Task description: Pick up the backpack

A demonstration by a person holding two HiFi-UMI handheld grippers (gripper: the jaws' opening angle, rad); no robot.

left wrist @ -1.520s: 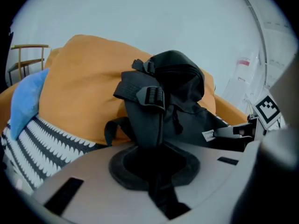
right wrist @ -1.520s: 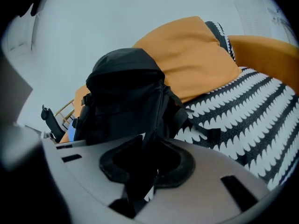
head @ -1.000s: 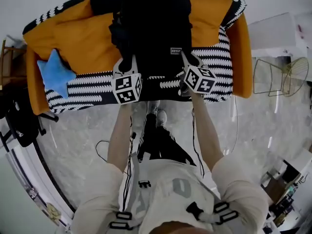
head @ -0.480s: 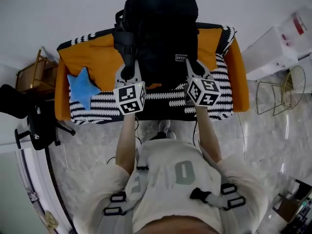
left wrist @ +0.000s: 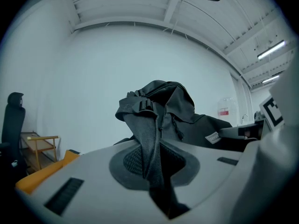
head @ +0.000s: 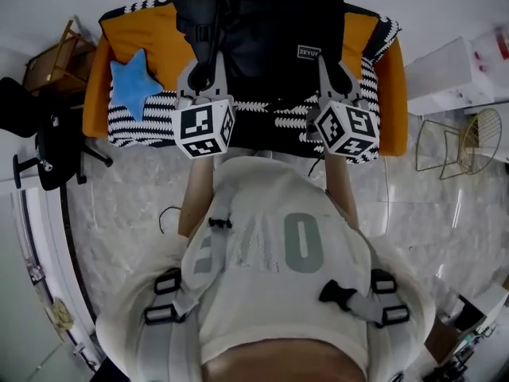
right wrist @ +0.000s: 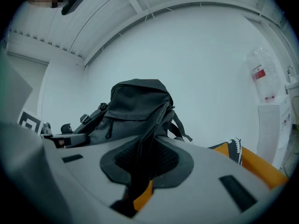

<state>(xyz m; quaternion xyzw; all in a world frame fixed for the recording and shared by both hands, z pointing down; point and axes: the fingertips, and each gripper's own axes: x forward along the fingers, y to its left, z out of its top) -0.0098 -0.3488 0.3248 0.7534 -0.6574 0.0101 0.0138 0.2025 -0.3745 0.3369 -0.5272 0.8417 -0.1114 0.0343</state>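
The backpack's (head: 262,18) upper-centre label (head: 308,52) is too small to read. The left gripper (head: 201,68) and right gripper (head: 331,72) each pinch a strap (left wrist: 150,139) tightly.

Staged lounge corner in an industrial hall: orange sofa (head: 155,37), marble-look floor (head: 119,205), office chair (head: 49,146), bare white wall (left wrist: 93,73), beamed ceiling (left wrist: 140,3), strip light (left wrist: 271,50).

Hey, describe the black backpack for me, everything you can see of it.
The backpack is black woven fabric, upright, with a rounded top flap, a plastic buckle and a small white label. The left gripper and right gripper are each shut on one of its shoulder straps. It is in front of the orange sofa with black-and-white trim; whether its base touches the seat is hidden.
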